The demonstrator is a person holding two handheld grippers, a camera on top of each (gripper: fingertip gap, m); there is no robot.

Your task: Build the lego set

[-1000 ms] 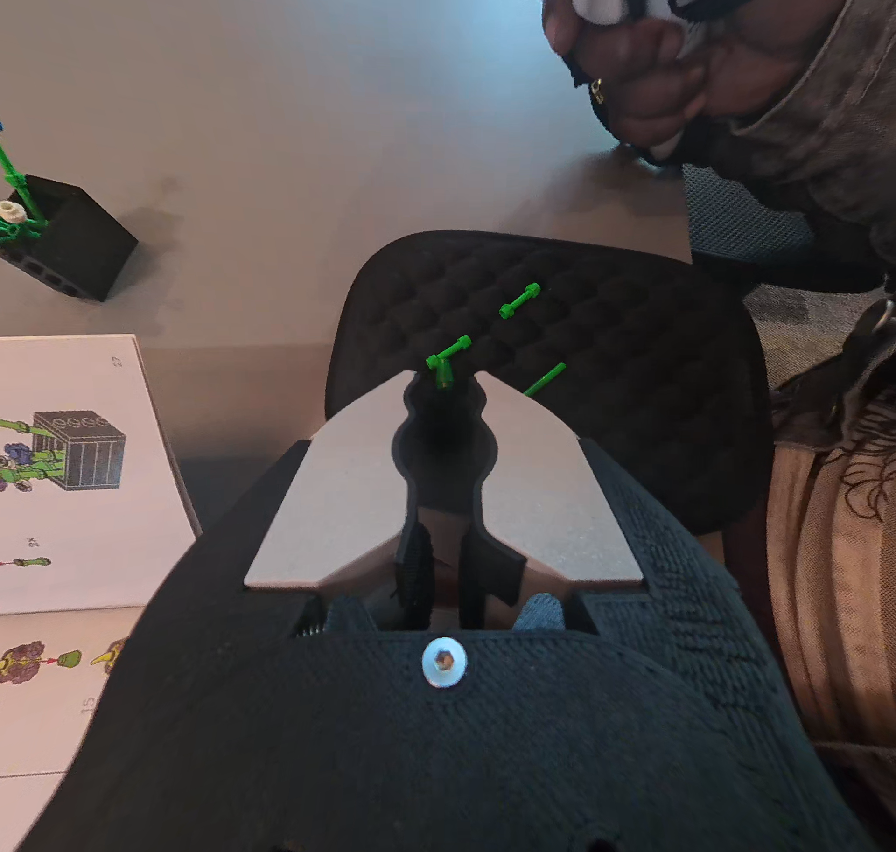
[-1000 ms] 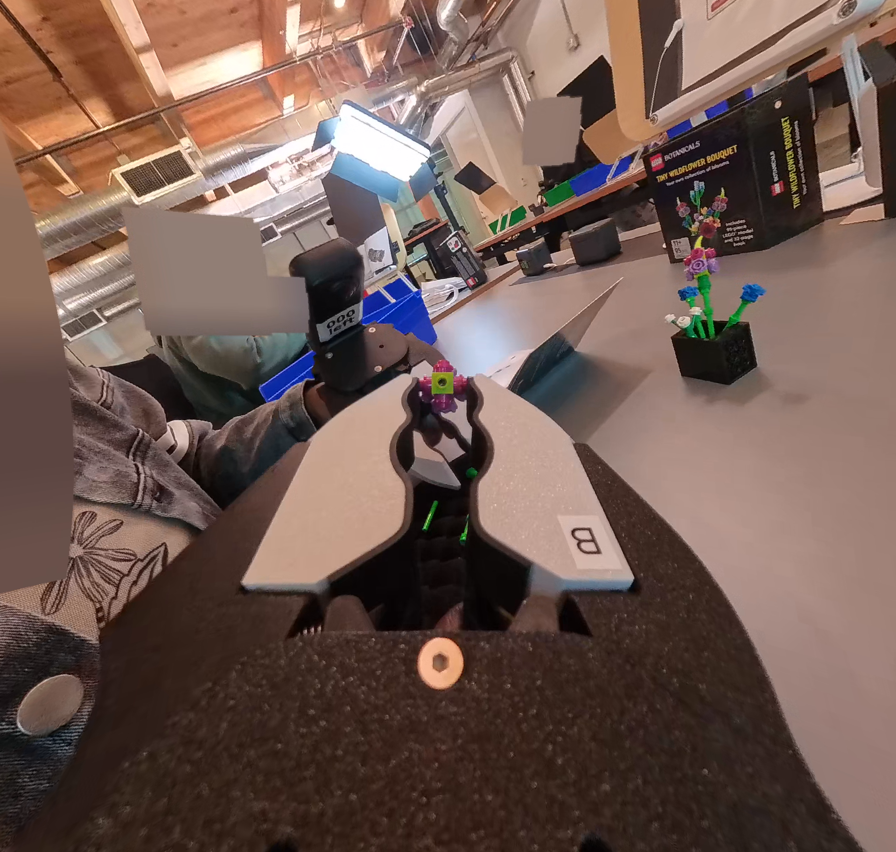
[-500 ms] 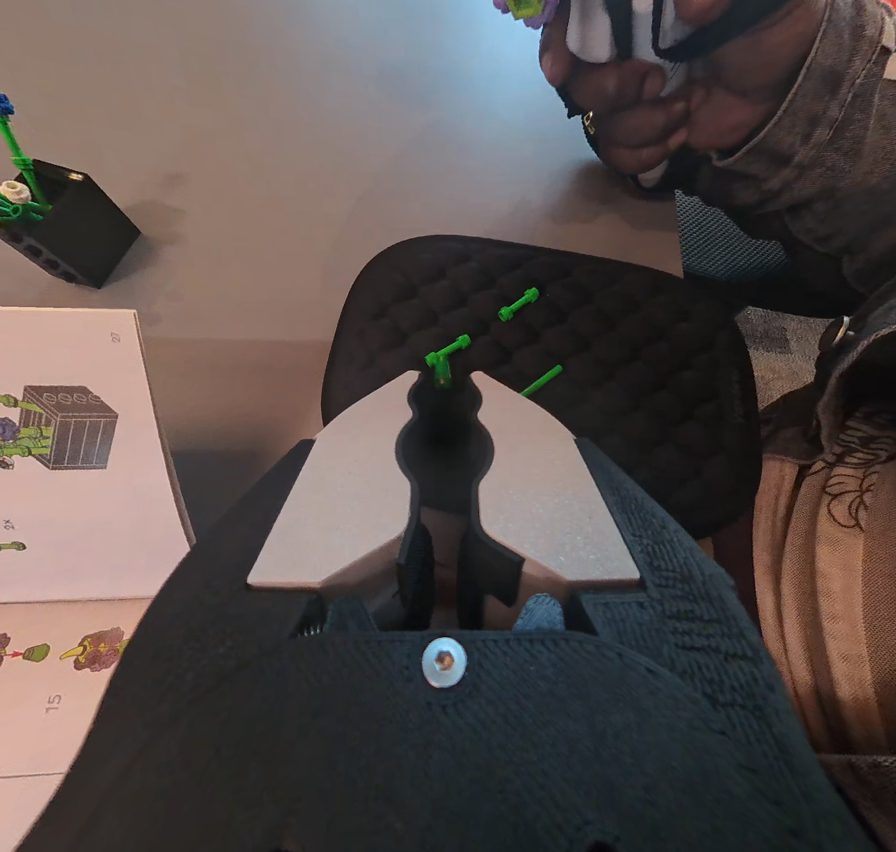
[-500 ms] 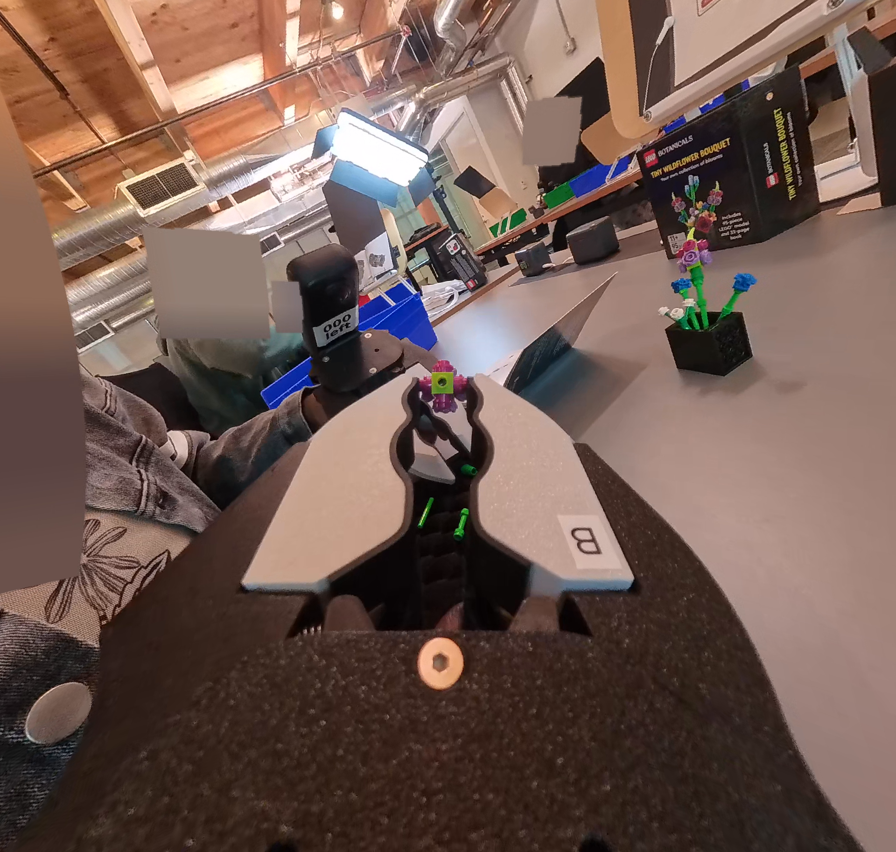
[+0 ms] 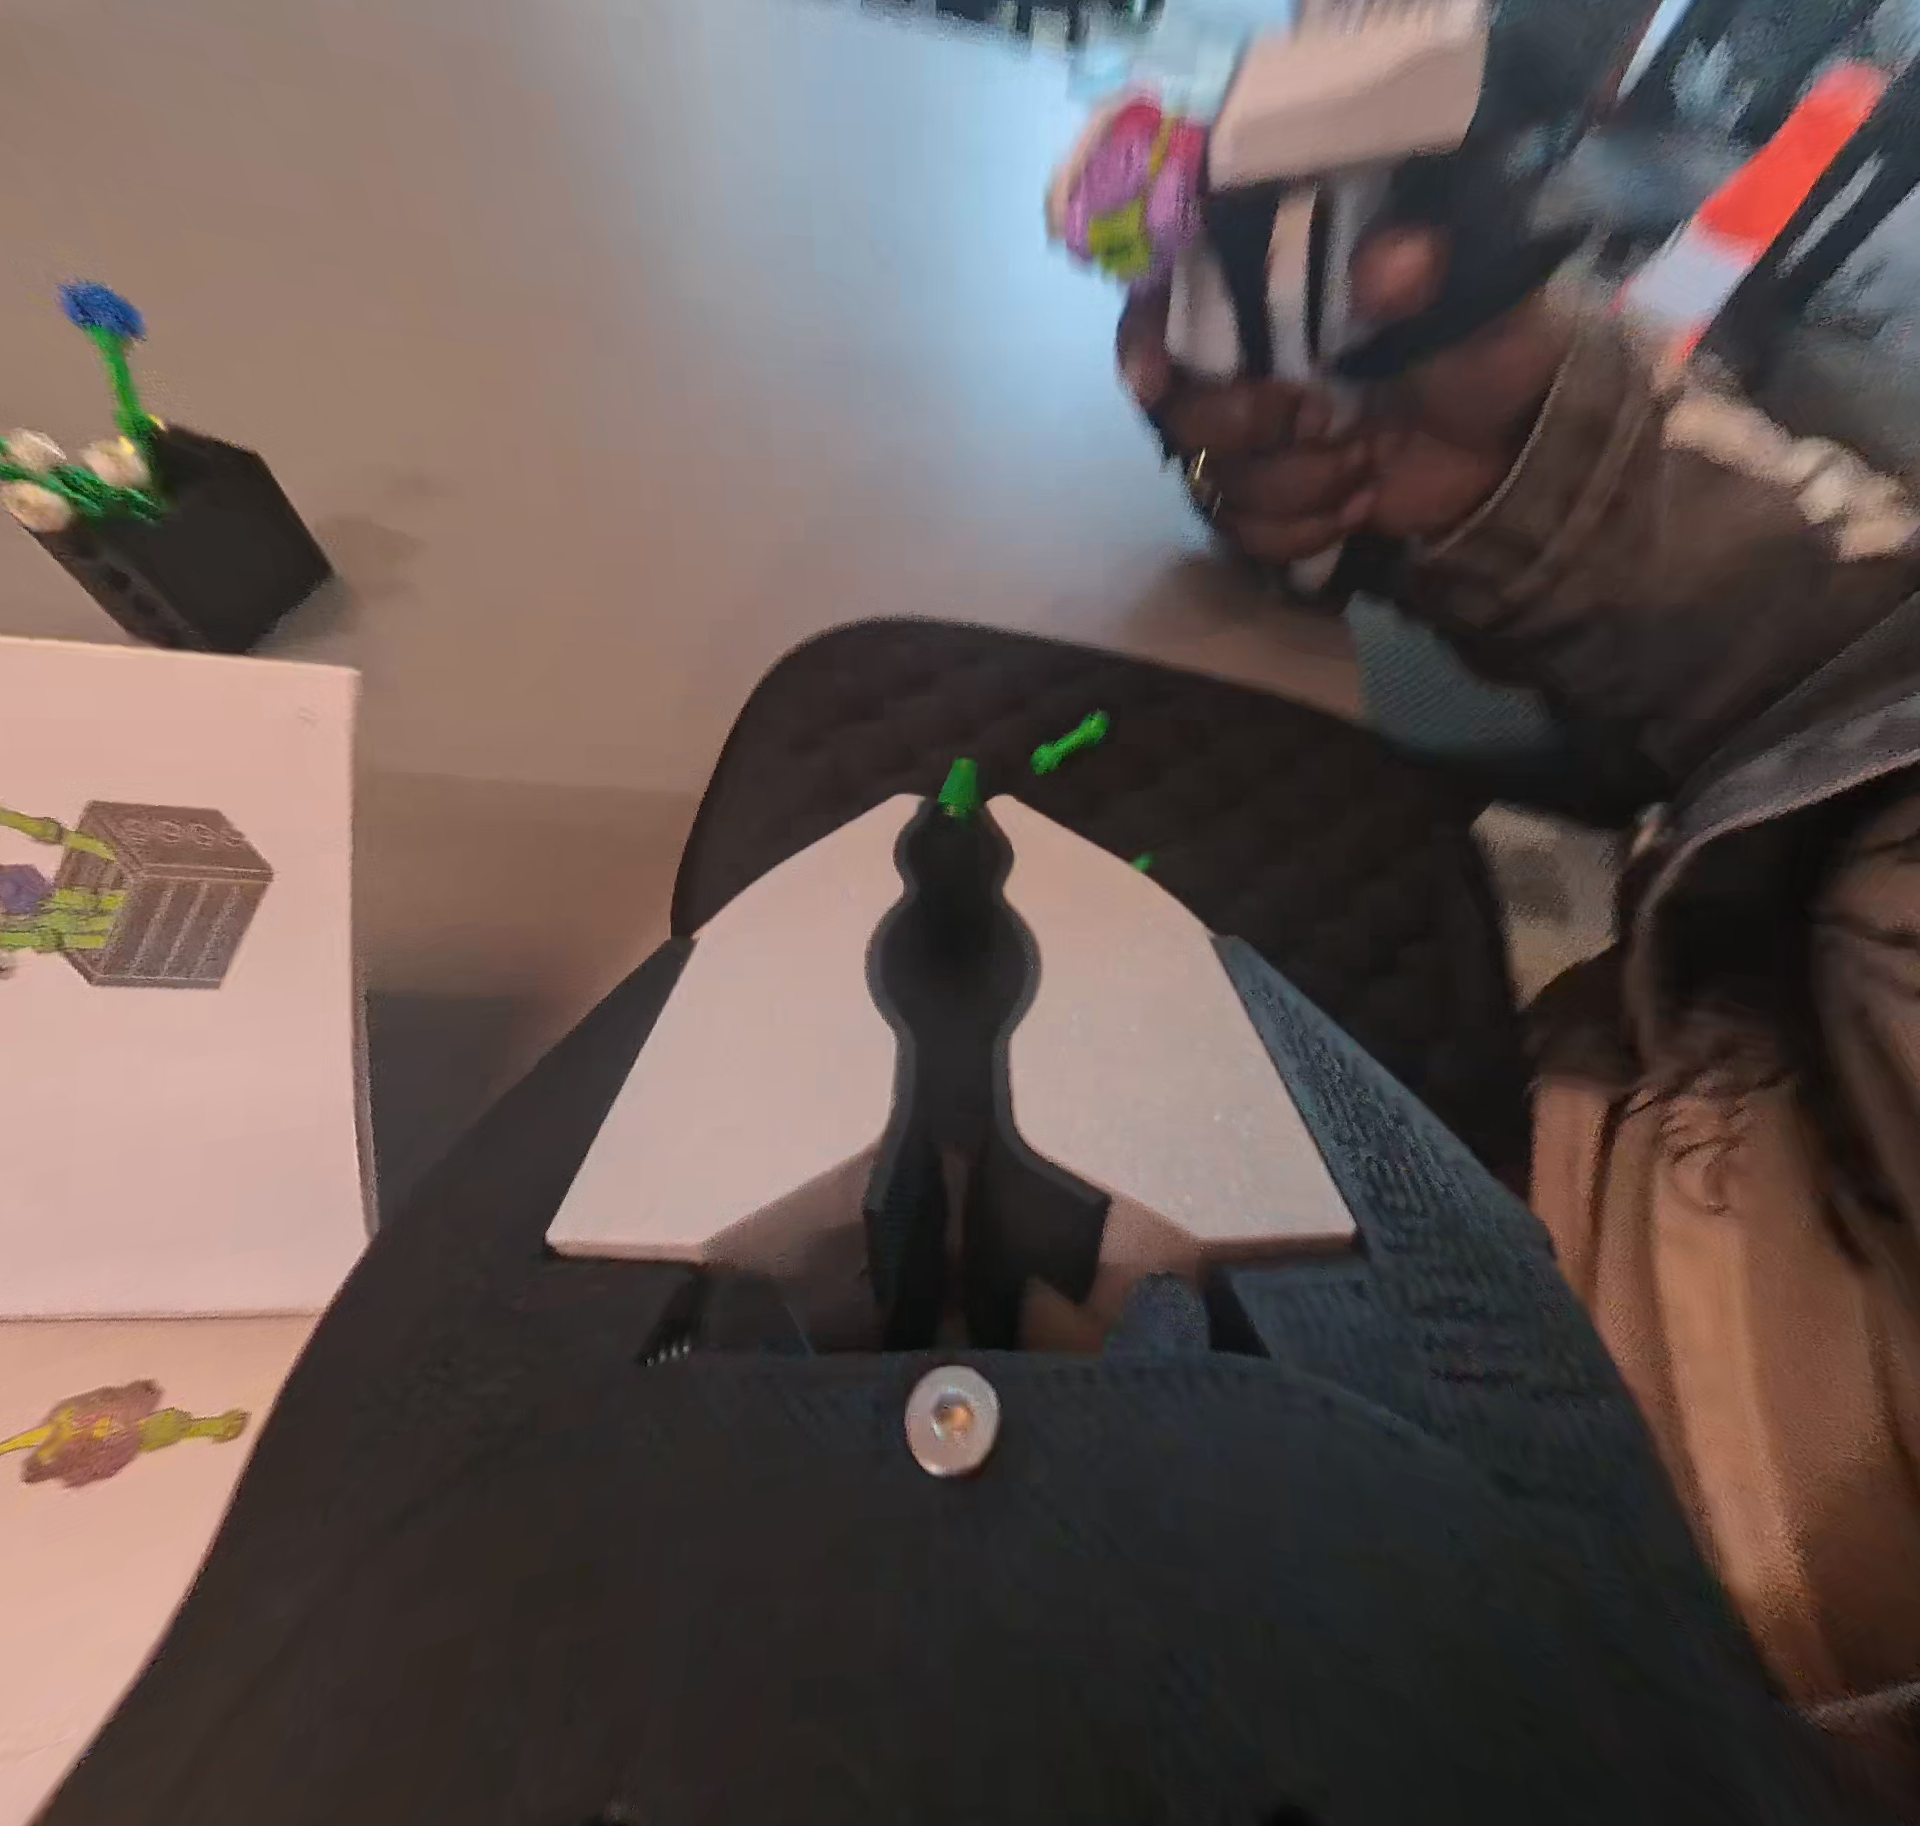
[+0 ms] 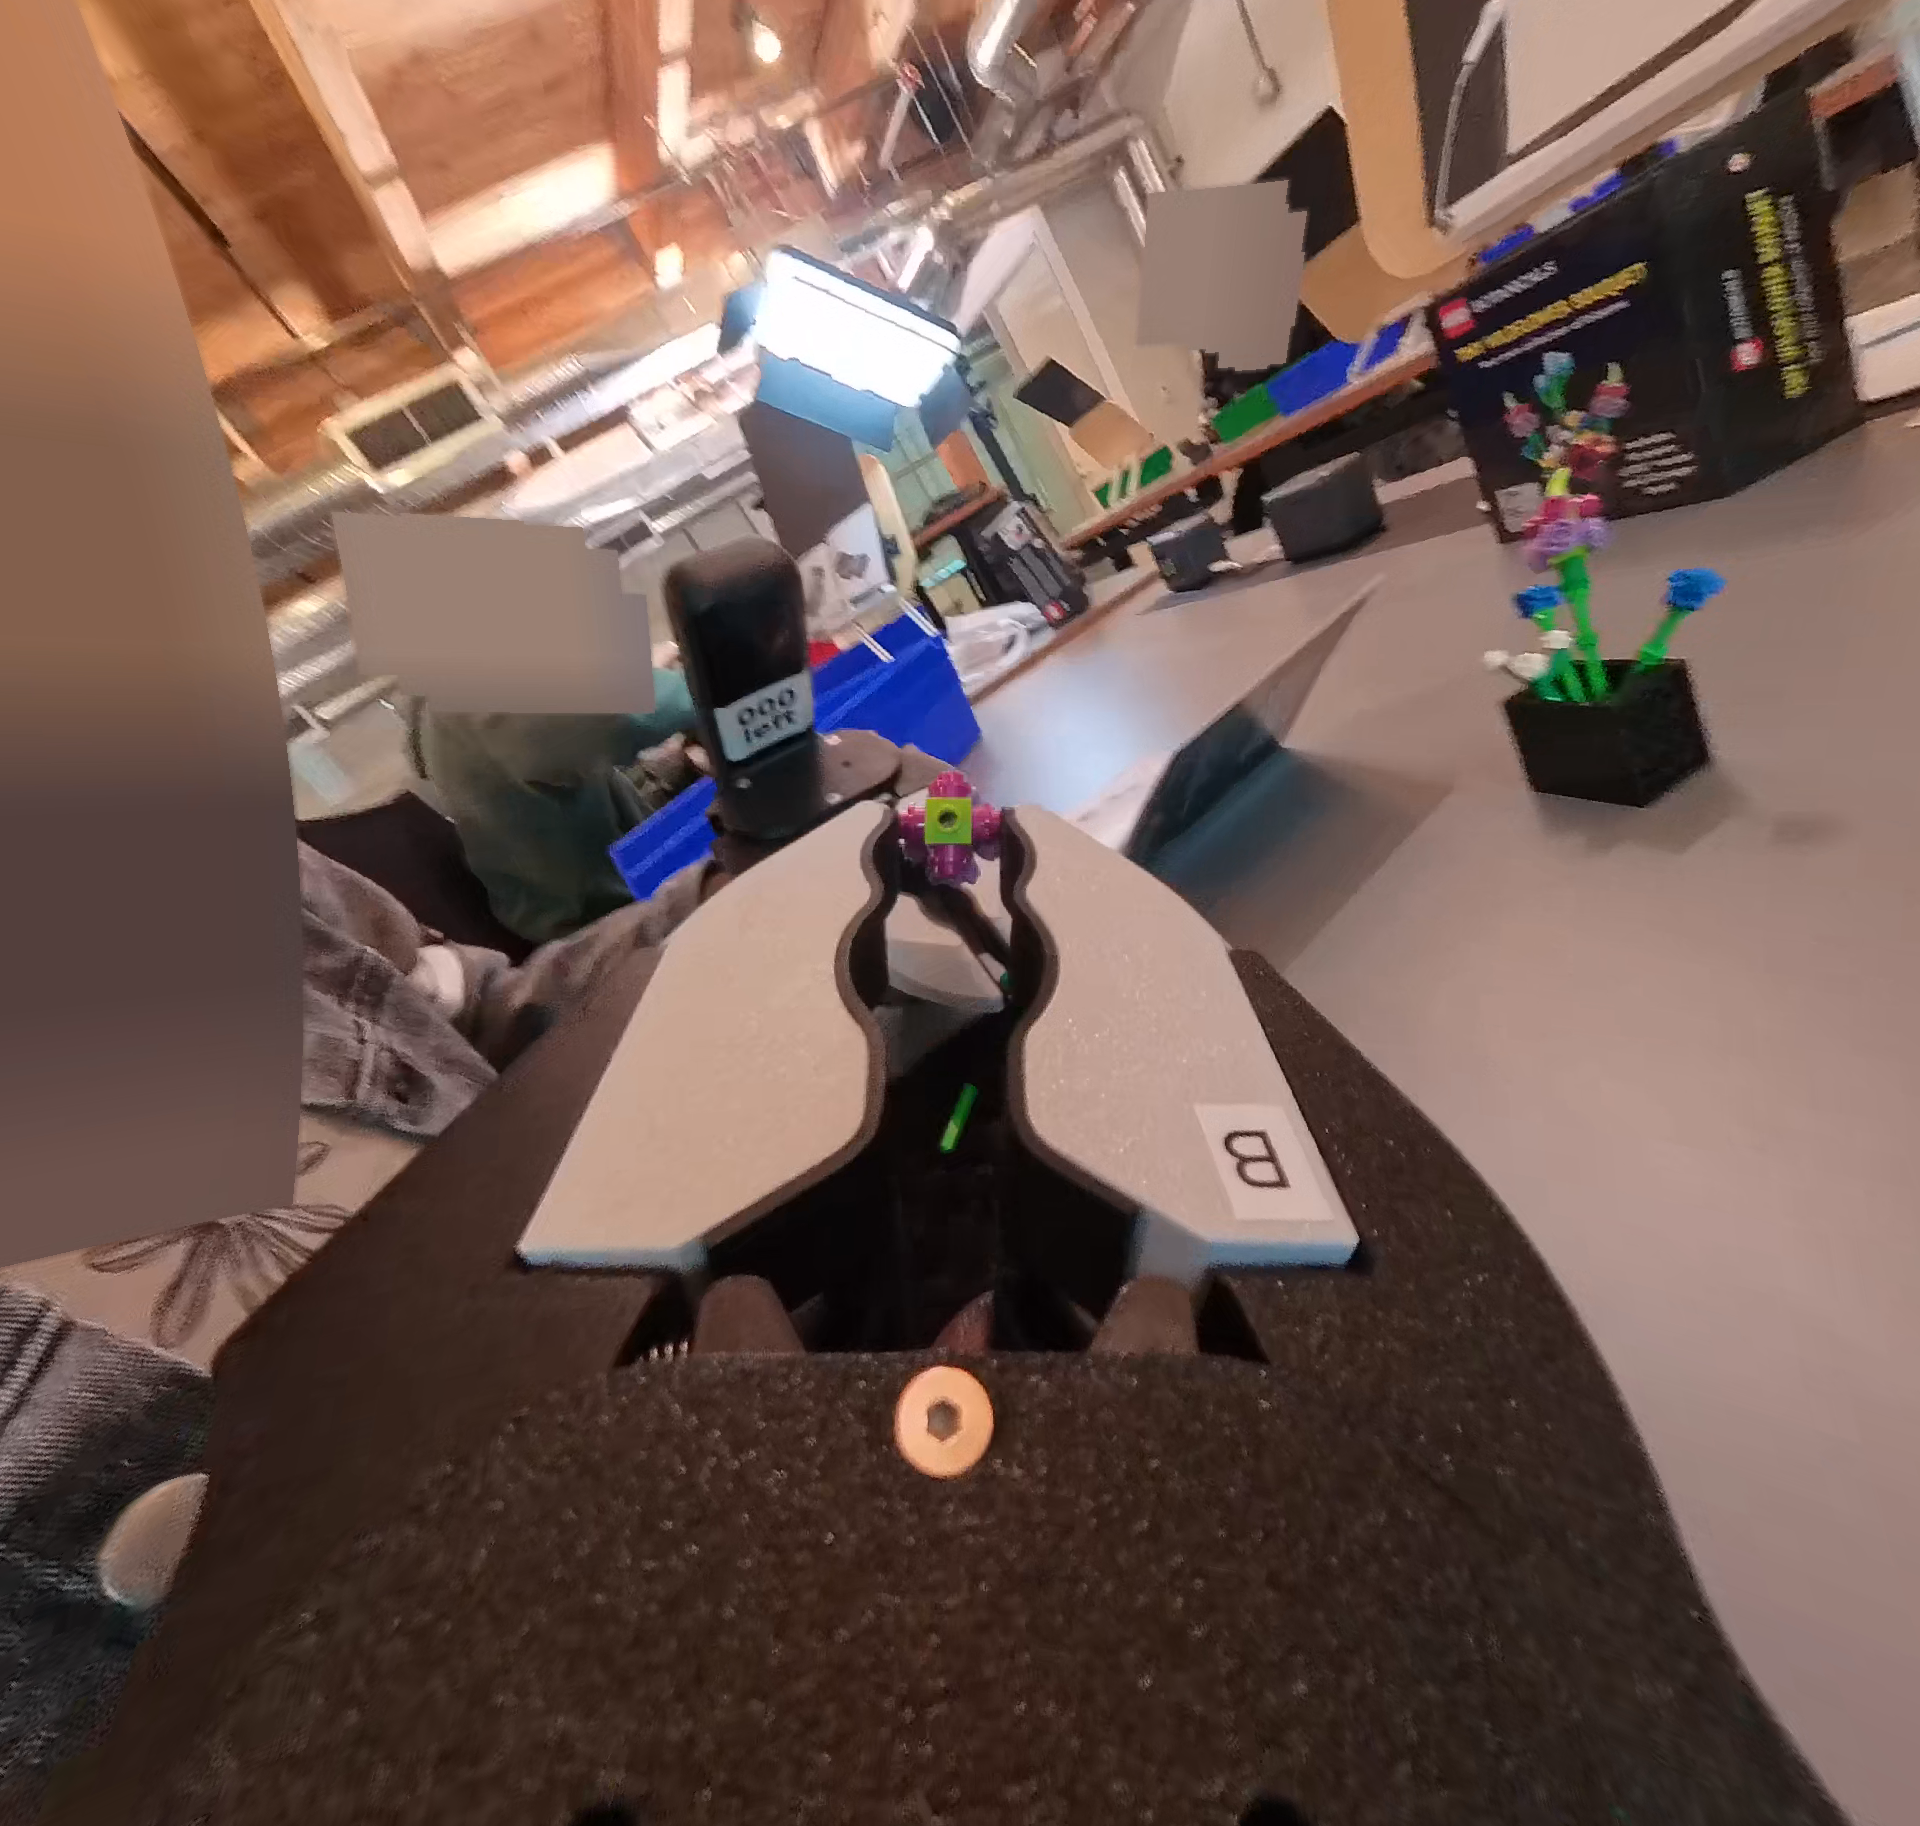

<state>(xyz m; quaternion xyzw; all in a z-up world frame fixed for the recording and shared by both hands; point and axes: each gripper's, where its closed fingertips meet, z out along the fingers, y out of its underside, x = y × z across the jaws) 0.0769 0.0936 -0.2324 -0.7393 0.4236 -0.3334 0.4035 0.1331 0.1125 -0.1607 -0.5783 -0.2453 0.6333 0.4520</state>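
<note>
My left gripper (image 5: 958, 812) is shut on a small green stem piece (image 5: 957, 787), held above a black padded mat (image 5: 1299, 841). Two more green stem pieces lie on the mat, one beside the tip (image 5: 1070, 742). My right gripper (image 6: 948, 833) is shut on a purple flower head with a lime centre (image 6: 948, 826); it also shows blurred at the upper right of the left wrist view (image 5: 1132, 187), held in a hand. A black lego pot with blue and white flowers (image 6: 1605, 727) stands on the grey table; it also shows in the left wrist view (image 5: 177, 540).
An open instruction booklet (image 5: 177, 966) lies left of the mat. The black set box (image 6: 1662, 363) stands at the table's far right. A person's sleeve (image 5: 1621, 550) and patterned clothing (image 5: 1714, 1257) fill the right side. A blue bin (image 6: 831, 737) and a lamp are beyond. One gripper's finger ends stand about 10 cm off the other's.
The left gripper has tilted, so the green stem now points forward from its tips. The right gripper with the flower head has moved lower and closer in the left wrist view. Both views are motion-blurred.
</note>
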